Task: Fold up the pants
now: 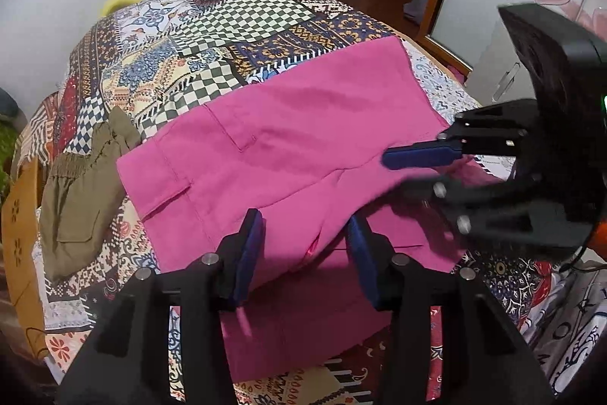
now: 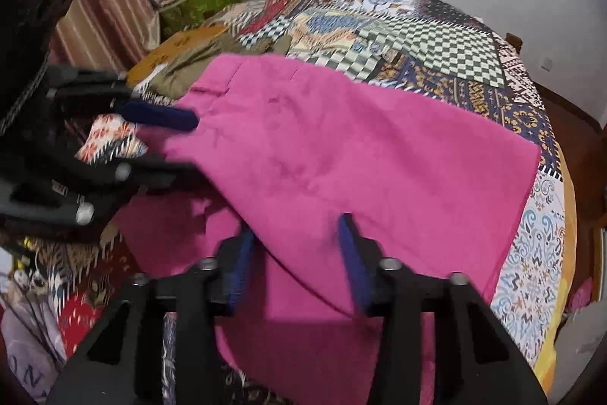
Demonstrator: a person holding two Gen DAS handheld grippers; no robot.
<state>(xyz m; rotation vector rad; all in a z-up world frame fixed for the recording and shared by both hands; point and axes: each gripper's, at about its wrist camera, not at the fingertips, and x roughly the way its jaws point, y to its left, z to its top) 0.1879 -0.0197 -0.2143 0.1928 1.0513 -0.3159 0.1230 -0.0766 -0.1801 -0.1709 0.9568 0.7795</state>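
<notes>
Pink pants [image 1: 288, 139] spread flat across the patchwork bed [image 1: 235, 25], near edge draped toward us — and both tools are down at that edge. Left gripper [image 1: 305, 245] stands wide, fabric between its blue pads but nothing pinched. Right gripper [image 2: 296, 249] — same story, wide apart over the cloth, a raised fold running between its pads.

My read: this is the start of a fold, the pair lining up their grabs. The next move calls for both to close on the near edge, well apart along it, then lift together and carry it over to the far edge so the halves meet square. One tool closing late would skew the fold.

Olive garment [image 1: 79, 192] lies just beside the pants, not touching as far as I can tell.

Containers: a green bin [image 2: 197, 2] by the curtain, heaped with mixed clutter — contents too blurred to name.
</notes>
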